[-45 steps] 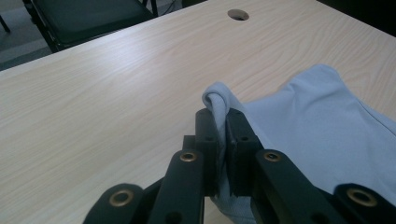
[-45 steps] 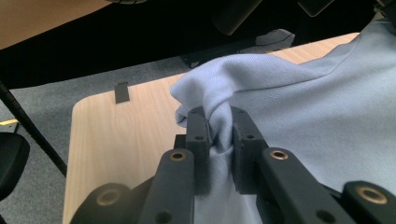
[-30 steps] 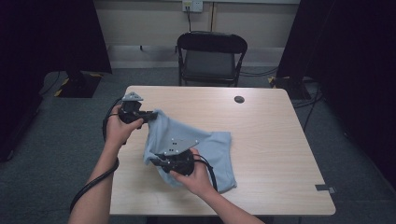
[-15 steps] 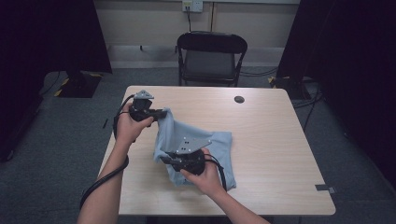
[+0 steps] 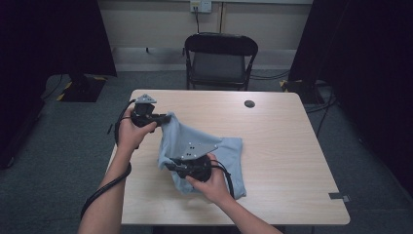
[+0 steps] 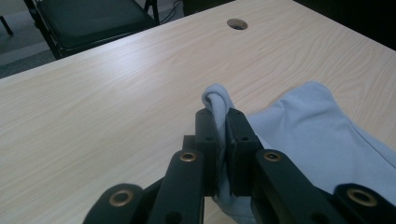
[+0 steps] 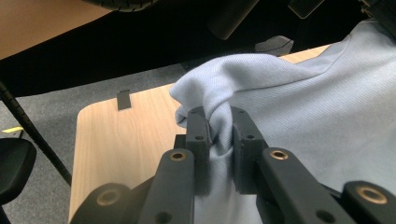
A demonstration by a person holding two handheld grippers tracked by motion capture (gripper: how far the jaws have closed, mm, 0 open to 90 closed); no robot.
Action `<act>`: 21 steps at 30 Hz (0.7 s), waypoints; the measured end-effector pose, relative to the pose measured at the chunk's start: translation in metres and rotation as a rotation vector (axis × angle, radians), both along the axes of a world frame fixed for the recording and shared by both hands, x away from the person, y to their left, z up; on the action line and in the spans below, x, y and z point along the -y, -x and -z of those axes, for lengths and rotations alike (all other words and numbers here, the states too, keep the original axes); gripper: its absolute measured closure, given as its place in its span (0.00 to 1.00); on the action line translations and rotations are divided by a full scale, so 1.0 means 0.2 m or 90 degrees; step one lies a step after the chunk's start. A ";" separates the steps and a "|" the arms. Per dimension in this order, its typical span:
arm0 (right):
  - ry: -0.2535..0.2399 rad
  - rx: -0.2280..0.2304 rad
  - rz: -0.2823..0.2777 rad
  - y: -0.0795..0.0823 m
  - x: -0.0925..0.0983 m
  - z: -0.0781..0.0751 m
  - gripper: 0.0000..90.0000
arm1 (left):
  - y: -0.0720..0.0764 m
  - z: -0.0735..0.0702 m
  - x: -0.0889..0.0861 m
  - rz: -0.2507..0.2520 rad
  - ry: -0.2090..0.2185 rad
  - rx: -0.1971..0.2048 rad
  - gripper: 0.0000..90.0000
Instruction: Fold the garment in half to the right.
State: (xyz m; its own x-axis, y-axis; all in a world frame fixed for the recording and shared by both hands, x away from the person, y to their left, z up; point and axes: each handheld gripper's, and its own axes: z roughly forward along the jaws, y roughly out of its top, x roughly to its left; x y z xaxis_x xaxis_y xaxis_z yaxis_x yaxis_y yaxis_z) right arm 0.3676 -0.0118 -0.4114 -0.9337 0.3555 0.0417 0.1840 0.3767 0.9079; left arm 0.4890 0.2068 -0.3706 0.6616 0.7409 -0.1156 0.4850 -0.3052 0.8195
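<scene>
A light blue cloth (image 5: 219, 153) lies partly on the wooden table (image 5: 282, 146), lifted at its left side. My left gripper (image 5: 165, 118) is shut on a corner of the cloth and holds it above the table's far left part. In the left gripper view the cloth (image 6: 327, 140) passes between the black jaws of the left gripper (image 6: 220, 116) and pokes out past them. My right gripper (image 5: 170, 165) is shut on a bunched edge nearer the front. In the right gripper view the cloth (image 7: 317, 107) is pinched in the right gripper (image 7: 218, 119).
A black folding chair (image 5: 219, 61) stands behind the table's far edge. A round cable hole (image 5: 249, 104) sits in the tabletop at the back. A small dark tab (image 5: 339, 196) lies at the front right corner. Dark curtains flank both sides.
Both hands have shifted slightly toward the far side, with the cloth's left part raised and stretched between the two grippers. Both grips stay closed.
</scene>
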 end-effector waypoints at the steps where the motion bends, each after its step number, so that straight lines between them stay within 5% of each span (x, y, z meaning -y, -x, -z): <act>1: 0.003 0.000 -0.002 0.00 -0.01 0.00 0.89 | 0.00 0.00 -0.01 -0.002 0.000 0.000 0.95; 18: 0.012 -0.004 -0.050 0.00 -0.24 0.00 0.89 | 0.07 0.00 -0.24 -0.033 0.012 0.000 0.95; 21: 0.005 0.000 -0.062 0.01 -0.30 -0.01 0.89 | 0.09 -0.03 -0.28 -0.036 -0.003 -0.003 0.95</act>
State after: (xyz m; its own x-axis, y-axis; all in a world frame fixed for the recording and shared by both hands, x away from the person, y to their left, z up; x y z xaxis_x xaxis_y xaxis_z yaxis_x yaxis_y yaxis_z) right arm 0.3658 0.0492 -0.4099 -0.9638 0.2636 0.0396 0.1466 0.4001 0.9047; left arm 0.4709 0.2619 -0.3638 0.6177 0.7781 -0.1143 0.5052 -0.2812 0.8159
